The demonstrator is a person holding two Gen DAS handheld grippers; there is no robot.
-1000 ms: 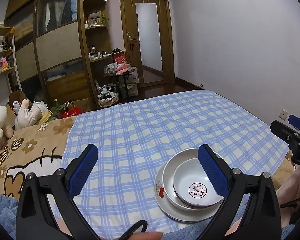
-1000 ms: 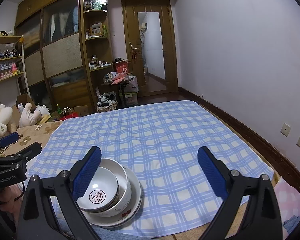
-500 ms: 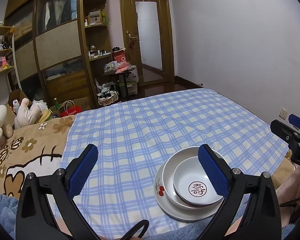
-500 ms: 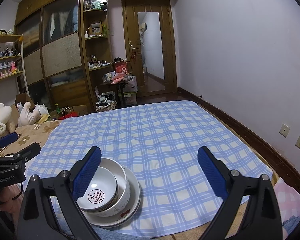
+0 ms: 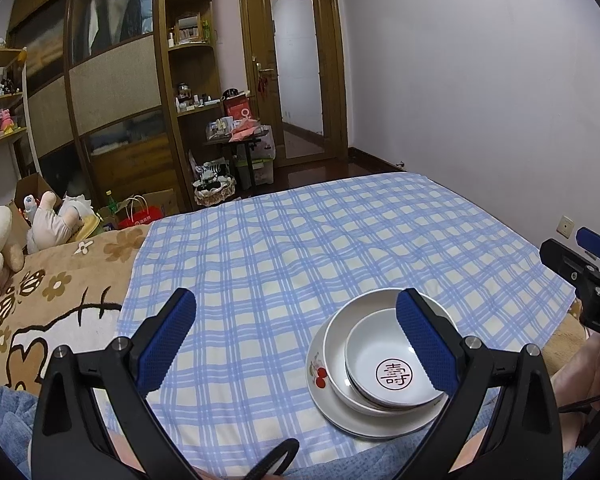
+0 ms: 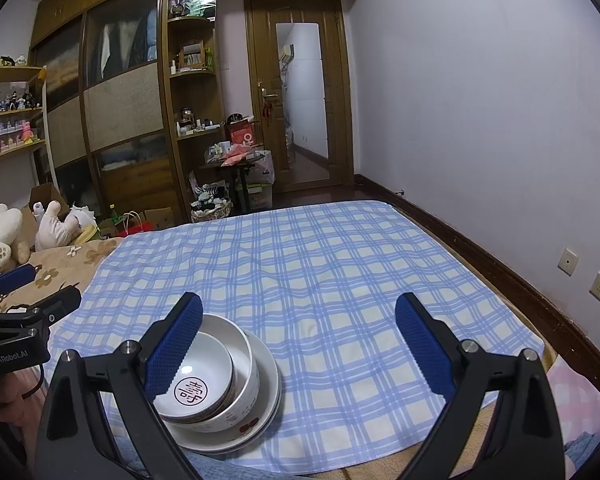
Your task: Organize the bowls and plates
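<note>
A small white bowl (image 5: 384,368) with a red character mark sits inside a larger white bowl (image 5: 336,344), which sits on a white plate (image 5: 320,396) with a red cherry print, at the near edge of the blue checked cloth (image 5: 300,248). The stack also shows in the right wrist view: small bowl (image 6: 204,380), larger bowl (image 6: 248,364), plate (image 6: 268,396). My left gripper (image 5: 296,340) is open and empty, the stack just behind its right finger. My right gripper (image 6: 300,344) is open and empty, the stack behind its left finger.
The cloth covers a bed with a brown cartoon blanket (image 5: 52,304) on the left. Plush toys (image 5: 40,220) lie at the far left. Wooden wardrobes, shelves and a cluttered small table (image 5: 236,136) stand beyond the bed. A wall (image 6: 500,120) runs along the right.
Both grippers have barely moved; the views shift very slightly. The stack of bowls and plate stays where it was.
</note>
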